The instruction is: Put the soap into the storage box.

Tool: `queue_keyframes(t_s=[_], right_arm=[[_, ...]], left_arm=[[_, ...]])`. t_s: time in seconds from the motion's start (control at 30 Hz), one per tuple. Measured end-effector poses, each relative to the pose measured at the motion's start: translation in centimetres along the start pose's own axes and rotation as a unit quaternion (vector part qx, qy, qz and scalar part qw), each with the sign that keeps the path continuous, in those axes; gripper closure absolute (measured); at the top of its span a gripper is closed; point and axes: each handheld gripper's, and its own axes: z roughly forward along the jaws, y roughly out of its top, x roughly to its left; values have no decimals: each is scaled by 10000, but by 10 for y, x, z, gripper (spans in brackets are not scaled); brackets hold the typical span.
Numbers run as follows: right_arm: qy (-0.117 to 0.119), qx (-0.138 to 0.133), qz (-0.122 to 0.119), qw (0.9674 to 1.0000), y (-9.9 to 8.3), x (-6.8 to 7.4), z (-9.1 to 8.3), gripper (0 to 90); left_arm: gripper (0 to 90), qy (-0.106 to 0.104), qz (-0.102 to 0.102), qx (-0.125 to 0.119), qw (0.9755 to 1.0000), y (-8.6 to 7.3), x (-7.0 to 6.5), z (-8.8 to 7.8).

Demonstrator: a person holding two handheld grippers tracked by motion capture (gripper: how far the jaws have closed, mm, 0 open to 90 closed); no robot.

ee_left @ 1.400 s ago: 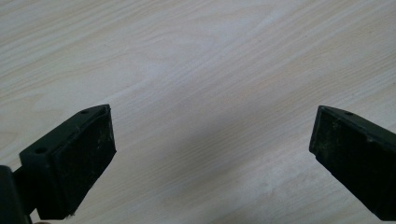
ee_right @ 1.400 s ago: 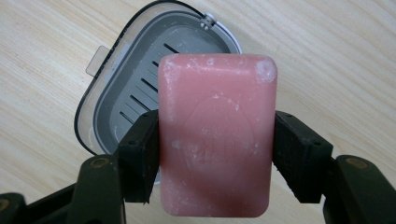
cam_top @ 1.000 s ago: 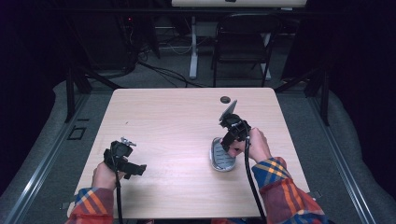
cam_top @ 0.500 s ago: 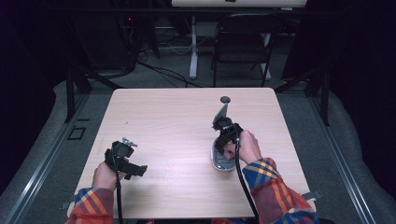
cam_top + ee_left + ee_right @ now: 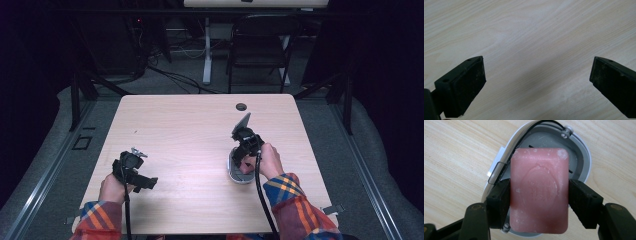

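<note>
While the right gripper (image 5: 539,202) clamps the soap (image 5: 539,190), bare table (image 5: 190,125) surrounds it.

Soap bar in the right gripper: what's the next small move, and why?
Probably a short, straight lift. The right gripper is shut on the pink soap bar, its pads against both long sides, right over the grey soap dish. The left gripper is open above bare table, so nothing else needs doing first.
</note>
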Motion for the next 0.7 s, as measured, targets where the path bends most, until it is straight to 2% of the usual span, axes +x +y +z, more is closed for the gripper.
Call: queue_keyframes(t_s=[0.1, 0.13, 0.17, 0.2, 0.27, 0.3, 0.37, 0.4, 0.43, 0.47, 0.5, 0.57, 0.67, 0.7], right_arm=[[16, 119, -74, 9999, -2, -2, -3, 364], [16, 119, -74, 9999, -2, -2, -3, 364], [120, -46, 42, 9999, -6, -2, -1, 363], [132, 40, -41, 9999, -6, -3, -3, 363], [196, 36, -13, 9998, -7, -4, -4, 362], [332, -59, 64, 9994, -9, -4, -4, 360], [389, -146, 105, 9991, -10, -3, -4, 360], [396, -91, 40, 9992, -9, -4, -6, 361], [407, -145, 49, 9991, -9, -3, -6, 361], [445, -312, 154, 9984, -10, -1, -5, 362], [408, -217, 67, 9989, -9, -2, -7, 365], [309, -206, 41, 9993, -9, -2, -6, 362], [336, -256, 23, 9991, -9, -1, -7, 360], [322, -364, 4, 9988, -11, -1, -9, 355]], left_arm=[[0, 19, -2, -13, 10000, 0, 0, 0], [1, 19, -2, -13, 10000, 0, 0, 0], [1, 8, 0, -3, 10000, 0, 0, 0], [0, 8, -1, -2, 10000, 0, -1, 0], [0, 7, 4, 0, 10000, 0, -1, 0], [0, 8, 10, 3, 10000, 0, -1, 1], [0, 4, 14, 12, 10000, 0, -1, 1], [0, 6, 17, 13, 10000, 0, -1, 1], [0, 6, 17, 13, 10000, 0, -1, 1], [1, 6, 28, 26, 10000, 0, -1, 1], [1, 4, 30, 29, 10000, 0, -1, 1], [1, 4, 39, 34, 10000, 0, -1, 1], [1, 6, 39, 35, 10000, 0, -1, 1], [1, 2, 36, 34, 10000, 0, -1, 1]])
